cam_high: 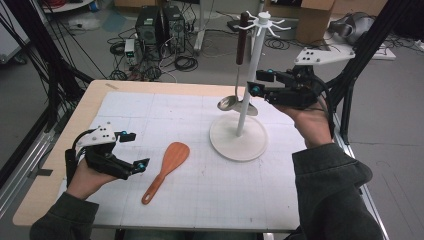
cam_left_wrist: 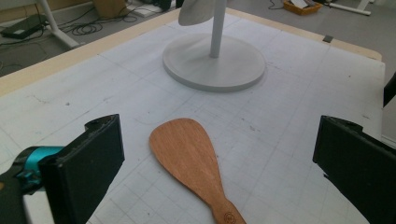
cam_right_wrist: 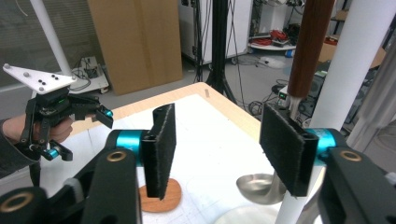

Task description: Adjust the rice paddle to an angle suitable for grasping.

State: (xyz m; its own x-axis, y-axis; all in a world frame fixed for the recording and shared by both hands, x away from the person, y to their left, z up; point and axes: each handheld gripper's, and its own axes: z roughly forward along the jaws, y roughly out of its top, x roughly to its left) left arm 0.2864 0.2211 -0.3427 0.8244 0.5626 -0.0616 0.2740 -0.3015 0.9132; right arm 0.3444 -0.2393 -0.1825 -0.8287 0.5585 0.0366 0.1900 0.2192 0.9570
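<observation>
The ladle (cam_high: 239,65) hangs from a hook at the top of the white stand (cam_high: 239,136), which sits on the far right part of the table (cam_high: 60,150). Its dark brown handle is uppermost and its long axis runs straight up and down, with the steel bowl lowest, just above the stand's round base and beside the pole.

The right gripper (cam_high: 256,83) is held in the air just right of the pole, its jaws pointing left toward the ladle's thin shaft. In the right gripper view the jaws stand partly apart with nothing pressed between them; the ladle's handle rises just behind the right-hand pad (cam_right_wrist: 285,149), and whether it touches the pad cannot be told.

The left gripper (cam_high: 134,151) rests low on the near left of the table, jaws wide and empty. A wooden spatula (cam_high: 166,170) lies flat on the mat just to its right, near the jaw tips but apart from them. The blade points away toward the stand and the handle points back toward the person.
</observation>
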